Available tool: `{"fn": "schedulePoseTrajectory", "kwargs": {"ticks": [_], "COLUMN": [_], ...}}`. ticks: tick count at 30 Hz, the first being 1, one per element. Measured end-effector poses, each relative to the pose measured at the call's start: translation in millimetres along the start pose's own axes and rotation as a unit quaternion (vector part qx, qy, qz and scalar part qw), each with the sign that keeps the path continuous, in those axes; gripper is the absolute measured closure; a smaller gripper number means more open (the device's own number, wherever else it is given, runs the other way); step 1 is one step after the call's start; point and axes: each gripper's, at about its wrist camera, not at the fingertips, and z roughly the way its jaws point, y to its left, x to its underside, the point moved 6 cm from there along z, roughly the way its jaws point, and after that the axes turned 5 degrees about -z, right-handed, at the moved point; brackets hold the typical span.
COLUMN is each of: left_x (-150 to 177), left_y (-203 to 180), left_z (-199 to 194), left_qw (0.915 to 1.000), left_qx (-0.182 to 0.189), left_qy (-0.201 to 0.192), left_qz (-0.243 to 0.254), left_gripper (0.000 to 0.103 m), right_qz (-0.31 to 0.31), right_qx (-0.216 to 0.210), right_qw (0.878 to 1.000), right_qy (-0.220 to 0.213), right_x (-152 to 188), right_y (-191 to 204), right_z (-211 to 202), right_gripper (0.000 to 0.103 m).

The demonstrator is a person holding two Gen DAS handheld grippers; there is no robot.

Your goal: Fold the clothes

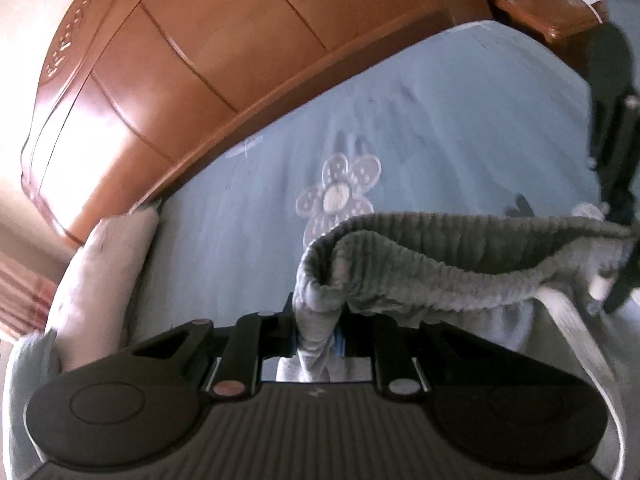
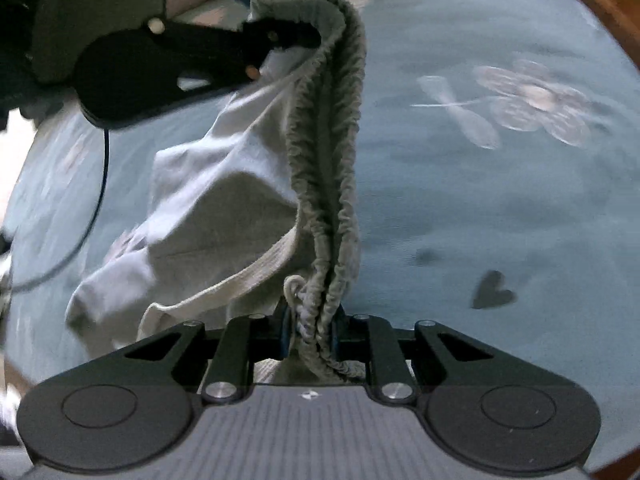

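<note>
We hold the pants [image 1: 440, 272] by the waistband, above the bed [image 1: 460, 120]: left gripper [image 1: 318, 332] and right gripper [image 2: 314, 334] fingers both nearly closed, clamped on its ends.

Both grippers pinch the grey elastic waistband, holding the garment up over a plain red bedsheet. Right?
Not quite: the bedsheet is light blue with flower prints, as the right wrist view shows. The left gripper and right gripper do both pinch the grey waistband.
</note>
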Motion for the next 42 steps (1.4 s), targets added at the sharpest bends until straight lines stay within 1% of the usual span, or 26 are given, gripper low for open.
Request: {"fn": "schedulePoseTrajectory", "kwargs": {"ticks": [3, 5, 8, 11, 14, 15, 16, 18, 21, 22, 23, 24, 26, 29, 30, 31, 33, 34, 35, 37, 38, 39, 42], "left_x": [-18, -32, -44, -44, -35, -31, -28, -23, -13, -8, -3, 2, 19, 48, 58, 66, 81, 86, 89, 93, 95, 96, 95], "left_y": [-9, -18, -31, -48, -64, -68, -70, -72, -69, -66, -63, -59, -53, -47, -46, -45, -43, -42, -41, -40, -40, -41, -42], "left_z": [26, 40, 61, 87, 109, 114, 117, 110, 93, 85, 78, 71, 55, 31, 24, 17, 5, 1, -3, -11, -14, -16, -19], "left_qw": [0.9999, 0.9995, 0.9991, 0.9995, 0.9992, 0.9987, 0.9981, 0.9979, 0.9970, 0.9963, 0.9954, 0.9944, 0.9919, 0.9878, 0.9859, 0.9835, 0.9781, 0.9754, 0.9731, 0.9693, 0.9680, 0.9669, 0.9641], "left_qx": [0.001, 0.003, 0.015, 0.025, 0.030, 0.032, 0.033, 0.035, 0.036, 0.035, 0.033, 0.030, 0.021, 0.002, -0.004, -0.008, -0.013, -0.016, -0.019, -0.024, -0.028, -0.030, -0.036], "left_qy": [-0.011, -0.025, -0.035, -0.016, 0.021, 0.032, 0.042, 0.035, 0.028, 0.029, 0.032, 0.036, 0.047, 0.072, 0.082, 0.092, 0.109, 0.115, 0.117, 0.118, 0.116, 0.115, 0.111], "left_qz": [0.006, 0.019, 0.019, 0.005, -0.014, -0.022, -0.030, -0.042, -0.062, -0.073, -0.084, -0.095, -0.116, -0.138, -0.146, -0.156, -0.177, -0.188, -0.198, -0.215, -0.221, -0.226, -0.239], "left_gripper": [0.088, 0.088, 0.088, 0.088, 0.079, 0.079, 0.079, 0.079, 0.074, 0.073, 0.069, 0.068, 0.068, 0.068, 0.068, 0.068, 0.068, 0.068, 0.068, 0.068, 0.068, 0.067, 0.067], "right_qz": [0.039, 0.060, 0.094, 0.123, 0.138, 0.140, 0.140, 0.136, 0.130, 0.129, 0.128, 0.127, 0.129, 0.130, 0.125, 0.118, 0.097, 0.088, 0.081, 0.076, 0.076, 0.076, 0.073], "right_qx": [0.023, 0.042, 0.068, 0.088, 0.100, 0.103, 0.109, 0.123, 0.138, 0.141, 0.143, 0.146, 0.149, 0.146, 0.144, 0.143, 0.148, 0.156, 0.163, 0.170, 0.172, 0.172, 0.176], "right_qw": [0.999, 0.997, 0.993, 0.988, 0.985, 0.985, 0.984, 0.983, 0.982, 0.982, 0.981, 0.981, 0.980, 0.981, 0.981, 0.982, 0.984, 0.984, 0.983, 0.982, 0.982, 0.982, 0.981], "right_qy": [-0.017, -0.019, -0.019, -0.013, -0.010, -0.010, -0.009, -0.003, 0.000, -0.001, -0.002, -0.004, -0.009, -0.019, -0.022, -0.024, -0.025, -0.024, -0.024, -0.026, -0.027, -0.028, -0.032], "right_x": [1, 3, 12, 28, 35, 37, 39, 44, 49, 50, 51, 52, 52, 53, 53, 52, 52, 52, 52, 51, 51, 51, 51], "right_y": [-28, -45, -71, -88, -100, -103, -104, -105, -103, -102, -102, -101, -101, -100, -97, -94, -84, -79, -75, -69, -66, -65, -64], "right_z": [0, 0, 1, 15, 31, 37, 42, 53, 64, 66, 68, 71, 74, 77, 79, 81, 88, 90, 93, 97, 99, 101, 105], "right_gripper": [0.082, 0.082, 0.082, 0.082, 0.082, 0.082, 0.082, 0.080, 0.076, 0.076, 0.075, 0.073, 0.069, 0.055, 0.046, 0.034, 0.023, 0.020, 0.018, 0.007, 0.005, 0.000, 0.000]}}
